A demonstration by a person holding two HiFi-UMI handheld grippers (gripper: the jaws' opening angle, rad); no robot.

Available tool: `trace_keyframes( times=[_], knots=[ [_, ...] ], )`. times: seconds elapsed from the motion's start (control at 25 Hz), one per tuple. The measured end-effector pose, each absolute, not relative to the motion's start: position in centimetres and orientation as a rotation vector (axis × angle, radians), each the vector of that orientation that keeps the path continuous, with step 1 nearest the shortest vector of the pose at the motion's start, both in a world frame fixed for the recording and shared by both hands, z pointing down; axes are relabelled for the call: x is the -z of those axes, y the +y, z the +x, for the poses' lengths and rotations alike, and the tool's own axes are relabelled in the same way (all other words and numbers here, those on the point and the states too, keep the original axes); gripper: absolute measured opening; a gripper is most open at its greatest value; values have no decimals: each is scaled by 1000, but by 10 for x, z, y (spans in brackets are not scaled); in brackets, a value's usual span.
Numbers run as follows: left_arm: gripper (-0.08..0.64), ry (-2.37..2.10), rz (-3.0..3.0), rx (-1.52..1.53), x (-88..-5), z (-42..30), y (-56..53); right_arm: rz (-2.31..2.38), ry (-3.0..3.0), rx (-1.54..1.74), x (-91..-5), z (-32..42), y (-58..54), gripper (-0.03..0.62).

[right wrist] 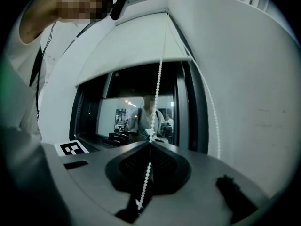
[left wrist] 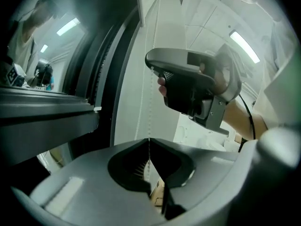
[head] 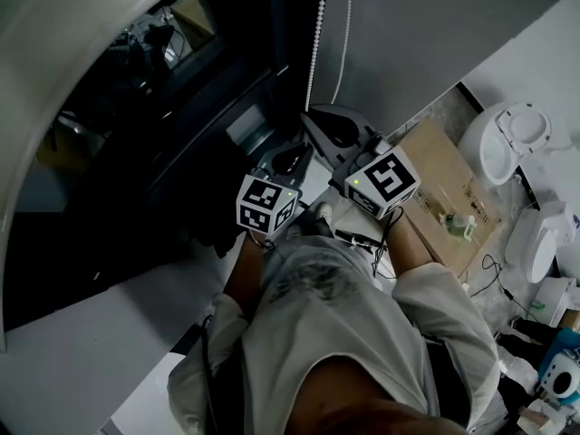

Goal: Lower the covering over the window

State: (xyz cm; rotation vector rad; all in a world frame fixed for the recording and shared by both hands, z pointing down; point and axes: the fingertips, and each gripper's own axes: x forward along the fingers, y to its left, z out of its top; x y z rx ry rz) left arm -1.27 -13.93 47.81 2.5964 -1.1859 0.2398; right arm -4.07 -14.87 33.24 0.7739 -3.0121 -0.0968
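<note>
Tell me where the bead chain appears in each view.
Head view: bead chain at top centre.
Left gripper view: bead chain at centre, running down into the shut jaws.
Right gripper view: bead chain at centre, slanting down through the shut jaws.
Shared landmark: dark window frame.

White bead chain [right wrist: 159, 78], white blind [right wrist: 129, 51], black frame [right wrist: 190, 112].

Two grippers are counted: left gripper [left wrist: 149, 144], right gripper [right wrist: 150, 145]. Two marker cubes [head: 267, 205] [head: 382, 181] are noted. One blind [right wrist: 131, 46], one window [right wrist: 136, 112], two strands of bead cord [head: 317, 34] [head: 345, 34] and one cardboard box [head: 444, 198] are recorded.
</note>
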Motion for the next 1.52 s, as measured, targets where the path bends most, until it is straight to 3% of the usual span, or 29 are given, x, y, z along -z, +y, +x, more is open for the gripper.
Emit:
trace_keyframes(
  times=[0.28,0.6,1.04,1.52],
  knots=[
    [18,-1191,2548,-267,-504,-19,-129,787,-2972,38,-365,-37,-147,17],
    [50,-1237,2584,-219,-479,-28,-124,805,-2959,34,-370,-33,-149,17],
    [77,-1282,2703,132,-338,-46,-138,816,-2954,58,-371,-32,-145,17],
    [71,-1311,2902,191,-247,-20,-160,801,-2933,101,-373,-38,-138,17]
  ],
)
